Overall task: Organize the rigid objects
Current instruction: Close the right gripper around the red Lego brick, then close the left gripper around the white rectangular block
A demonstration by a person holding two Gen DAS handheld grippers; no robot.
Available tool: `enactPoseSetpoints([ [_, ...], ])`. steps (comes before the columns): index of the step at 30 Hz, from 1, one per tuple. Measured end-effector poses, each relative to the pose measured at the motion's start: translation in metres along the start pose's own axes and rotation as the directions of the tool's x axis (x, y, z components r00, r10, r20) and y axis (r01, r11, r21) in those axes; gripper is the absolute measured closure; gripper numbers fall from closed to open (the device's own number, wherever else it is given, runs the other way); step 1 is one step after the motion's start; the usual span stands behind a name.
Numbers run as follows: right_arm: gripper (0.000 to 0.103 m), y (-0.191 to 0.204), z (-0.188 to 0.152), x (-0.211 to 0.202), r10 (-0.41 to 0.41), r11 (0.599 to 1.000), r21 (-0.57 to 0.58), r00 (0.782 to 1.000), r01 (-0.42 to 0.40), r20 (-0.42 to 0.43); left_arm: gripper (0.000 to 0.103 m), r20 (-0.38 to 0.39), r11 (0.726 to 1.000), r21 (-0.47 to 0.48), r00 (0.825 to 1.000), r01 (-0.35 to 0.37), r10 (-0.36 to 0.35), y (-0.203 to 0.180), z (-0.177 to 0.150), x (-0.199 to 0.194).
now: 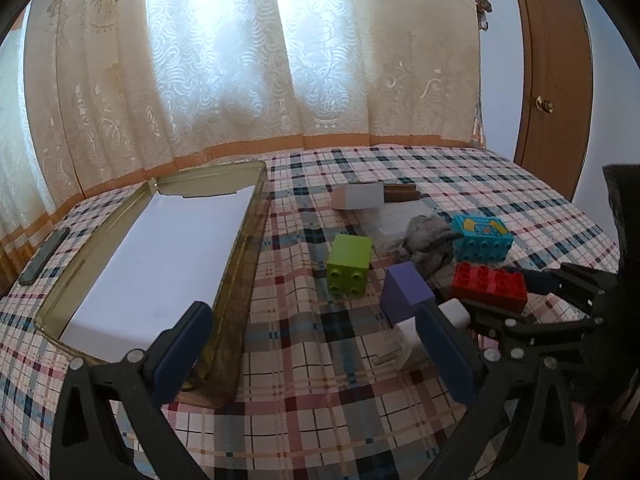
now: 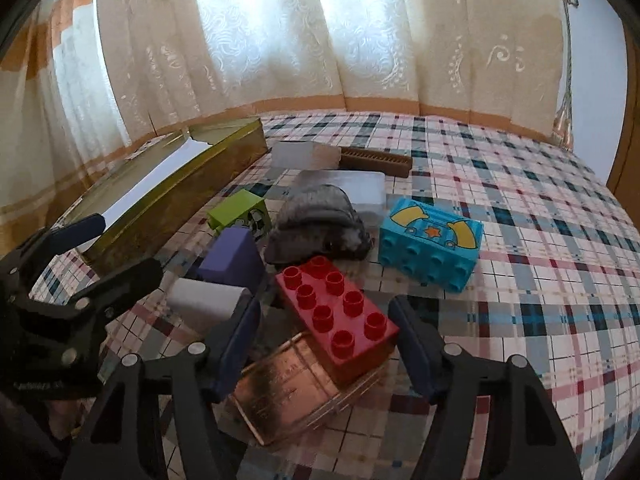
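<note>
A red studded brick (image 2: 336, 316) lies partly on a clear plastic case (image 2: 288, 392), between the fingers of my right gripper (image 2: 328, 340). The jaws stand open around it, with a gap on the left side. Close behind are a purple block (image 2: 234, 260), a white charger (image 2: 208, 300), a green brick (image 2: 240, 210) and a turquoise brick (image 2: 430, 240). My left gripper (image 1: 314, 346) is open and holds nothing. It hovers by the near corner of the open gold tin (image 1: 236, 280), which is lined with white paper.
A grey cloth (image 2: 316, 224) is bunched among the bricks. Behind it lie a white box (image 2: 296, 154), a brown comb (image 2: 376, 160) and a flat white case (image 2: 352, 186). A dark phone (image 1: 44, 256) lies left of the tin. Curtains hang behind the plaid-covered bed (image 2: 520, 220).
</note>
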State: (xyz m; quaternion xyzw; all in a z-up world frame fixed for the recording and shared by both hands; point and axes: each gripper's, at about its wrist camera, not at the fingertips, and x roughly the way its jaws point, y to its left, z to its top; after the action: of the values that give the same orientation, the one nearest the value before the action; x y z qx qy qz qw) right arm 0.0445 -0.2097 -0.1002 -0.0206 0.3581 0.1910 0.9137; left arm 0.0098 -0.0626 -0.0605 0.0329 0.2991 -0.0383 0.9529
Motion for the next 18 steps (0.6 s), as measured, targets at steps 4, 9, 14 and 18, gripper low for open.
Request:
enactPoseSetpoints([
  [4,0.054,-0.007,0.002,0.007,0.040,0.999,0.021,0.999,-0.039,-0.021,0.000,-0.003,1.000,0.008,1.000,0.010,-0.010,-0.004,-0.001,0.002],
  [9,0.069,0.000,0.000,0.001,0.042,0.999,-0.017,0.999,-0.042,0.011,0.000,-0.009,1.000,0.023,1.000,0.018,-0.017,-0.009,-0.001,0.002],
  [14,0.069,-0.006,-0.001,-0.011,-0.007,1.000,0.024,0.996,0.005,0.085,0.000,-0.014,0.999,0.026,0.999,0.044,-0.043,-0.013,0.003,0.002],
  [18,0.069,-0.011,-0.003,-0.024,-0.051,0.997,0.059,0.987,0.042,0.153,0.000,-0.035,0.997,0.029,0.997,0.075,-0.074,-0.021,0.004,0.006],
])
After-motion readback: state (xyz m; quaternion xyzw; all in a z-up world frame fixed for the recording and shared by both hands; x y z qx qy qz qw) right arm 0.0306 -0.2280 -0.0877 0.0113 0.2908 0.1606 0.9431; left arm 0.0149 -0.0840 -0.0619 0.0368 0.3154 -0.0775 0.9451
